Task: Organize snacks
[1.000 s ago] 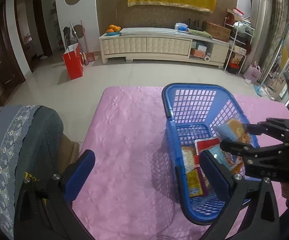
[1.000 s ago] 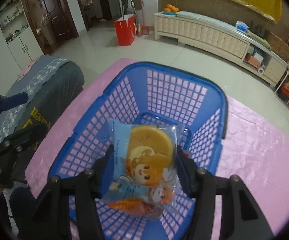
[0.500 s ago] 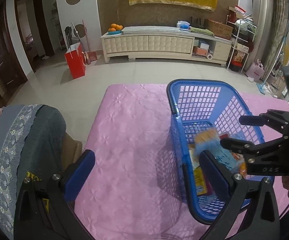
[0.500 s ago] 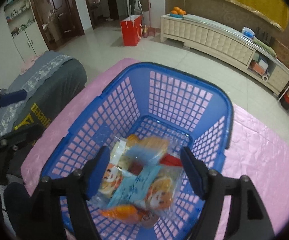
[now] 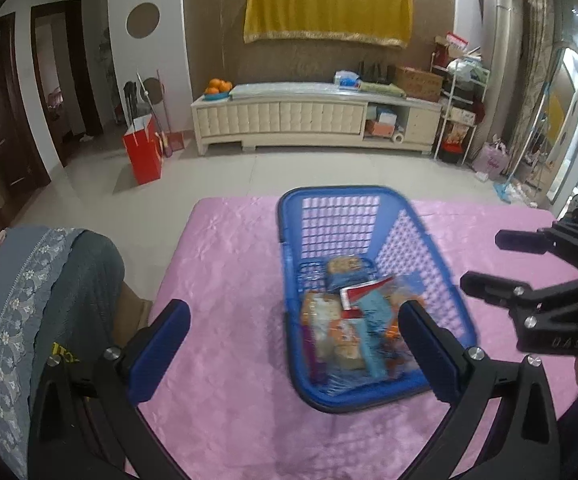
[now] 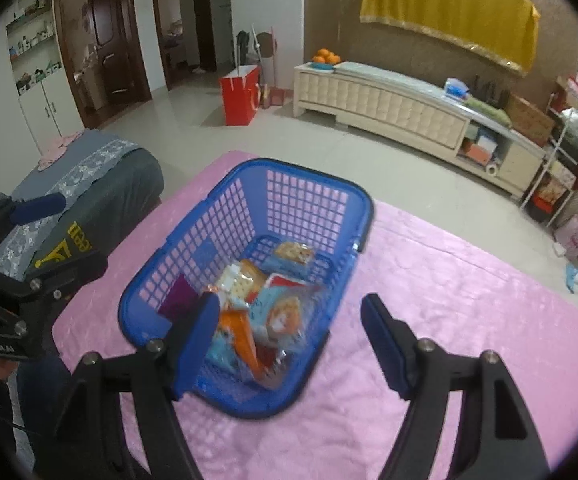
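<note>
The snack packets (image 6: 265, 312) lie heaped inside the blue basket (image 6: 193, 236) on the pink tablecloth (image 6: 449, 300). Above the basket's near end the right gripper (image 6: 289, 336) has just spread its jaws and holds nothing (the left gripper (image 5: 293, 344) gapes empty too).

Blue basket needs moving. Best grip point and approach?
Judging by shape, pinch the near short rim of the blue basket from above, one finger inside and one outside. The rim is thin, the top is open, and the snack packets lie low, leaving the lattice wall clear.
</note>
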Tool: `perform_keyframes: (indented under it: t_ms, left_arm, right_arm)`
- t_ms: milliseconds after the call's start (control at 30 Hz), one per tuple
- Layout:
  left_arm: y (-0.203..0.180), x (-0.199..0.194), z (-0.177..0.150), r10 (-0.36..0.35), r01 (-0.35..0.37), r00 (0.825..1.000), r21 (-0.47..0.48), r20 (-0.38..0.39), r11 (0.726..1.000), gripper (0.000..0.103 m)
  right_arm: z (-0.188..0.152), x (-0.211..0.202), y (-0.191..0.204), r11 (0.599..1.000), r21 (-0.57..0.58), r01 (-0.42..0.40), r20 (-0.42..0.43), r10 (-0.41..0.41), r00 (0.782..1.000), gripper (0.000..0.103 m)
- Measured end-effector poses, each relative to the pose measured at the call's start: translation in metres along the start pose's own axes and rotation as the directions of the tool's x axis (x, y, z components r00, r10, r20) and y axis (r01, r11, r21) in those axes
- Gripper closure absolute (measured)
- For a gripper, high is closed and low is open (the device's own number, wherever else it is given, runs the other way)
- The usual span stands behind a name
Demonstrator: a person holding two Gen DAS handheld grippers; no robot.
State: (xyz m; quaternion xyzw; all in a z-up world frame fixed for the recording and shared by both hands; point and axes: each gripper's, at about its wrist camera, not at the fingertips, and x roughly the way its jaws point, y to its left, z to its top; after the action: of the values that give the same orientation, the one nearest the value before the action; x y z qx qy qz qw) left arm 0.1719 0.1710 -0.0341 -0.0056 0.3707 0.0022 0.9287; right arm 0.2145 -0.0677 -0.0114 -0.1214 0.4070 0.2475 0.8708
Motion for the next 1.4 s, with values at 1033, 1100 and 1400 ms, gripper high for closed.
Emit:
perform_keyframes:
  t_ms: [1033,1100,1400]
  left_arm:
    - [-0.118,-0.198,-0.071,-0.076,0.072,0.956,0.027,0.284,0.997,0.000]
    - [-0.121,-0.203,-0.074,-0.070,0.062,0.955,0.039,0.288,0.997,0.000]
    - [-0.125,-0.223,-0.085,-0.067,0.055,0.947,0.046,0.315,0.997,0.000]
  right_arm:
    - [-0.114,-0.214,0.012,0.975,0.103,0.199,0.335,-0.222,0.916,0.022]
    - [-0.118,-0.220,0.016,0.972,0.097,0.216,0.354,-0.237,0.905,0.021]
    - [-0.131,-0.234,0.024,0.975,0.132,0.176,0.410,-0.216,0.886,0.018]
